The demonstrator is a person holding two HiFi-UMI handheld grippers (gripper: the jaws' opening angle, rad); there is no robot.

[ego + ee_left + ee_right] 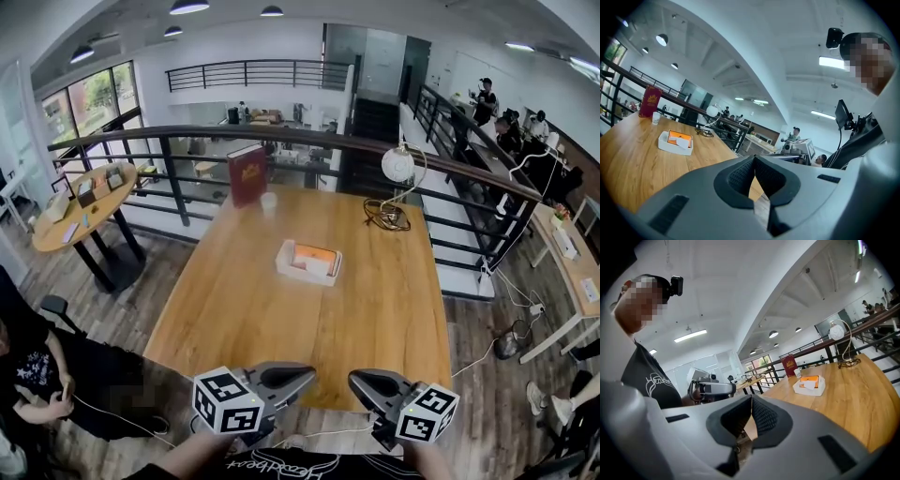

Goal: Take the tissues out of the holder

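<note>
The holder (308, 274), a white tray, sits near the middle of the tabletop (225, 319), well apart from both grippers. Inside it lies an orange pack (314, 254) with a white tissue (319, 267) showing on top. How many tissues it holds is too small to tell in any view.

On the near side of the holder, at the tabletop's near edge, are the left gripper (307, 373) and the right gripper (356, 379). The jaws of each are pressed together with nothing between them. The hands that carry them are cut off by the bottom edge of the head view.

Beyond the holder, at the far edge, a red book (247, 174) stands upright with a small white cup (269, 201) just beside it. Far right of the holder are a round white lamp (397, 165) and a coil of dark cable (386, 217).

The tabletop is light brown wood. A dark railing (169, 141) runs behind it, above a lower floor. Far left of the holder stands a round table (84, 202). Nearer on that side a seated person (37, 375) is partly cut off by the edge.
</note>
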